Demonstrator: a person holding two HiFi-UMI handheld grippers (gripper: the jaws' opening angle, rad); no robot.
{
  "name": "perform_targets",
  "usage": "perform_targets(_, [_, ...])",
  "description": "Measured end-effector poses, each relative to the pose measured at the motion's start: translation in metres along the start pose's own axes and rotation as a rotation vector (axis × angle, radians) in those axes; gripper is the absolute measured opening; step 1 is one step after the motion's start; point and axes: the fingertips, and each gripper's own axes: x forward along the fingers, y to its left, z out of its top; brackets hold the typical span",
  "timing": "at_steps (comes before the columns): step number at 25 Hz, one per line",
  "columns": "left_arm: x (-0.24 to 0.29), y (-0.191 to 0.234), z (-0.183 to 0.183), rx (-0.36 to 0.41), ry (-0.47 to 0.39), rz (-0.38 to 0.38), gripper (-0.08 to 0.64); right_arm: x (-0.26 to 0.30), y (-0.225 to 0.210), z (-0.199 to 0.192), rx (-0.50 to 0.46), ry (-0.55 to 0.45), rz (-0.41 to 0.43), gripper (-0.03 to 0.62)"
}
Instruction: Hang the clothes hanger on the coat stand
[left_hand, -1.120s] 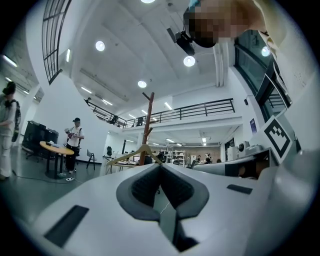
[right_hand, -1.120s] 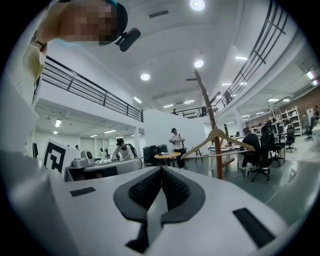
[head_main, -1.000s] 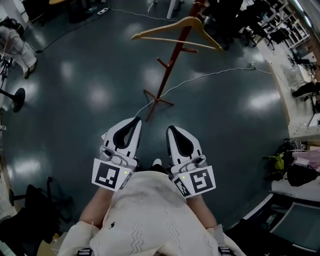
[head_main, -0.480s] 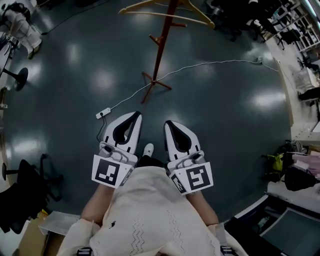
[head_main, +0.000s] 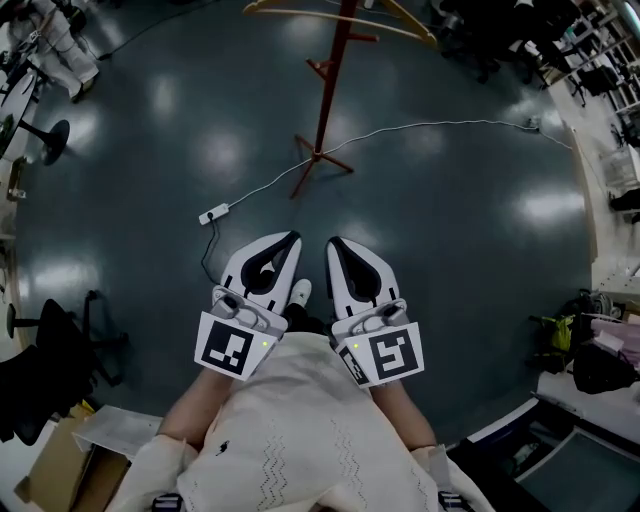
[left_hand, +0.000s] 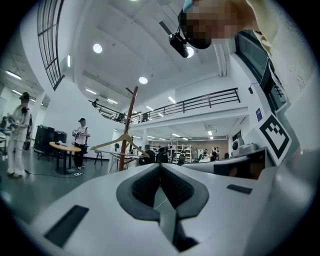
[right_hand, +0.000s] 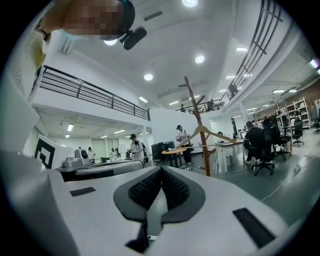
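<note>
The wooden clothes hanger (head_main: 340, 10) hangs on the red-brown coat stand (head_main: 322, 90) at the top edge of the head view, well away from both grippers. My left gripper (head_main: 291, 239) and right gripper (head_main: 332, 244) are held side by side close to my body, both pointing toward the stand. Each is shut with nothing between its jaws. The left gripper view shows the stand (left_hand: 129, 130) and hanger (left_hand: 119, 144) far beyond the shut tips (left_hand: 160, 167). The right gripper view shows the stand (right_hand: 198, 131) with the hanger (right_hand: 211, 134) beyond its shut tips (right_hand: 161, 170).
A white cable with a power strip (head_main: 213, 214) runs across the dark floor past the stand's foot. A black chair (head_main: 55, 350) and a cardboard box (head_main: 55, 475) sit at the lower left, desks and bags (head_main: 590, 340) on the right. People stand by a round table (left_hand: 65, 147) far off.
The stand and hanger have slid up toward the top edge of the head view and look farther off. Both grippers stay shut, and the left one has drawn closer to the right.
</note>
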Motion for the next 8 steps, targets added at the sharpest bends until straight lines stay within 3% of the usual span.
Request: perform_targets(8, [0.0029, 0.0033, -0.0053, 0.023, 0.015, -0.026, 0.012, 0.0002, 0.0016, -0.0054, 0.001, 0.008, -0.012, 0.018])
